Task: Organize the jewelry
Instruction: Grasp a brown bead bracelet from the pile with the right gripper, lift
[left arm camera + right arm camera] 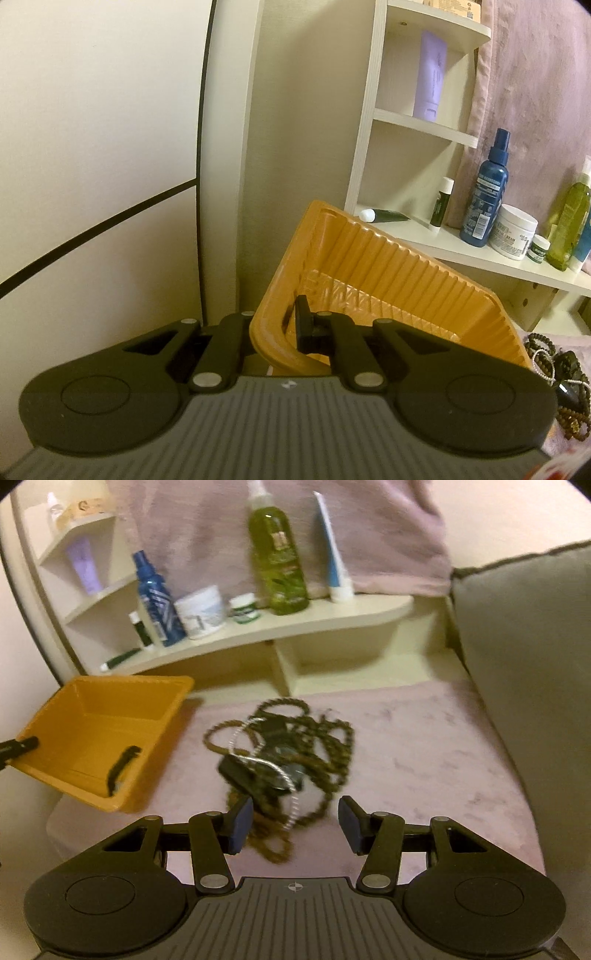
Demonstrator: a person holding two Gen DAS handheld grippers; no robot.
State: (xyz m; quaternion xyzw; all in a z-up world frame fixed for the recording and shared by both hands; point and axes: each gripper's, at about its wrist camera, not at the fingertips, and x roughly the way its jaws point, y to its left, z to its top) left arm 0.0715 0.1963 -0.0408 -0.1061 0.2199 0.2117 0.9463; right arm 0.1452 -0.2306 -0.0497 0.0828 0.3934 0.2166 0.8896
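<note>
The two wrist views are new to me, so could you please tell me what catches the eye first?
The orange bin, tilted at the left with the left gripper shut on its rim. Right of it, a tangled jewelry heap lies on the pink cloth, with the open right gripper just before it.

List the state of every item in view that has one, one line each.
left gripper: shut on the bin's wall
orange bin: tilted, lifted at one side, nothing visible inside
right gripper: open, empty, above the near edge of the pile
jewelry pile: tangled in a heap on the pink cloth, outside the bin
green bottle: upright on the shelf
dark green tube: lying flat on the shelf
</note>
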